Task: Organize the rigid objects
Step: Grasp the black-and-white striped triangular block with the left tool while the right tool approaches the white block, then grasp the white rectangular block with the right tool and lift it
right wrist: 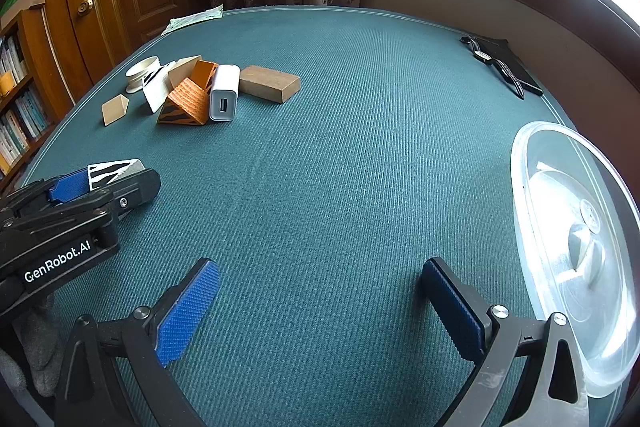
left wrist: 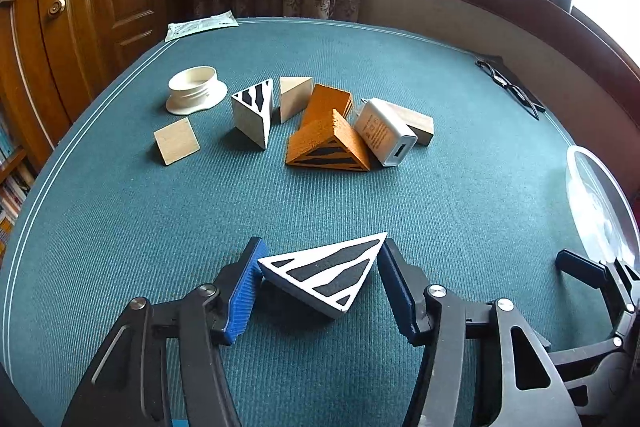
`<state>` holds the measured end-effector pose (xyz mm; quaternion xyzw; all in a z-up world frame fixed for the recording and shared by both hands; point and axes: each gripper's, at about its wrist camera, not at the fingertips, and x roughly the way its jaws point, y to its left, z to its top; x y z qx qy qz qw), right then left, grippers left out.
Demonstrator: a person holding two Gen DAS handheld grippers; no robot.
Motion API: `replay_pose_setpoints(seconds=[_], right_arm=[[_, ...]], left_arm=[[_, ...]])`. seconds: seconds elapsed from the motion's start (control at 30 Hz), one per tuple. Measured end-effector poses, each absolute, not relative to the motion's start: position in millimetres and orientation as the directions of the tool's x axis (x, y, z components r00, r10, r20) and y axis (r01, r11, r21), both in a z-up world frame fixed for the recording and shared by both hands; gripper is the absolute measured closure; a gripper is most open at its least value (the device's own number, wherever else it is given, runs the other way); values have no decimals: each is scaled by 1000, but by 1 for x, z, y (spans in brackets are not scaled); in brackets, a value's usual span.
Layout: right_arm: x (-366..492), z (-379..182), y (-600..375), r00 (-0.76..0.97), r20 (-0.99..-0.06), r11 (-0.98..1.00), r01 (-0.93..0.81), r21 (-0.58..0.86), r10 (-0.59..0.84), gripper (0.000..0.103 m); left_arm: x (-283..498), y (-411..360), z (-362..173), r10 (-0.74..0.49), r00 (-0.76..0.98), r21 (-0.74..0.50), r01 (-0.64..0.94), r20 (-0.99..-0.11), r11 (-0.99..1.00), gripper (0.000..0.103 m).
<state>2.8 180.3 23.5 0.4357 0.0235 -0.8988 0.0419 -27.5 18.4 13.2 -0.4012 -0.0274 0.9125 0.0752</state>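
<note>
Lettering "GenRobot.AI" on your left gripper (right wrist: 116,183) | its pads clamp the white black-striped triangular wooden block (left wrist: 330,269) on the teal cloth table (left wrist: 360,195) | your right gripper (right wrist: 320,303) angles down, jaws apart, nothing between.

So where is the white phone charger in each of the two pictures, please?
Left wrist view: the white charger is right of centre, in the upper half, leaning against the orange wedge.
Right wrist view: the charger is in the upper left, at the right end of the cluster, its socket facing the camera.
Shared landmark: the brown wooden block just behind and to the right of the charger.
</note>
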Motion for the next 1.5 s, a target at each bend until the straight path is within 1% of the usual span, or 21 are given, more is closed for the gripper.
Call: replay_pose_setpoints(seconds=[0.07,0.17,0.27,0.3,0.33,0.4,0.53,0.6,0.7,0.93,1.07,1.23,1.3,1.5], right_arm=[[3,23,181,-617,-785,-995,96,-6,-55,0],[3,23,180,-617,-785,-995,99,-4,-59,0],[2,24,177,-610,-786,-988,152,13,-104,0],[1,25,175,-605,-788,-986,169,12,-113,3],[0,26,173,-600,-790,-982,190,13,-127,6],[-7,30,169,-585,-797,-977,213,24,-147,17],[-30,37,167,-545,-809,-969,217,119,-222,30],[-43,40,164,-538,-802,-962,220,164,-259,39],[-63,43,158,-534,-787,-949,223,221,-309,46],[-101,46,135,-552,-754,-934,237,267,-356,54],[-115,42,129,-542,-752,-926,242,288,-375,61],[-118,38,124,-546,-758,-933,246,263,-357,79],[-116,38,123,-551,-758,-936,250,249,-349,80],[-99,46,129,-582,-738,-938,256,233,-342,81]], left_arm=[[-27,13,14,170,-672,-136,-103,-721,-985,45],[-25,4,16,149,-695,-145,-64,-703,-987,45],[-21,-6,20,122,-724,-149,-28,-678,-989,45],[-20,-9,21,116,-730,-152,-17,-674,-988,46],[-19,-11,21,114,-733,-160,-8,-671,-987,49],[-20,-16,20,118,-731,-180,7,-672,-984,49],[-20,-23,18,126,-728,-205,21,-674,-979,50],[-19,-23,18,131,-727,-214,23,-674,-977,50],[-19,-24,16,137,-727,-226,26,-673,-974,50],[-20,-26,16,143,-726,-239,31,-673,-971,50],[-20,-26,15,144,-726,-241,31,-673,-970,51],[-20,-27,15,144,-726,-241,31,-672,-970,51],[-20,-26,15,144,-726,-241,31,-672,-970,51],[-19,-25,14,144,-726,-241,31,-673,-970,51]])
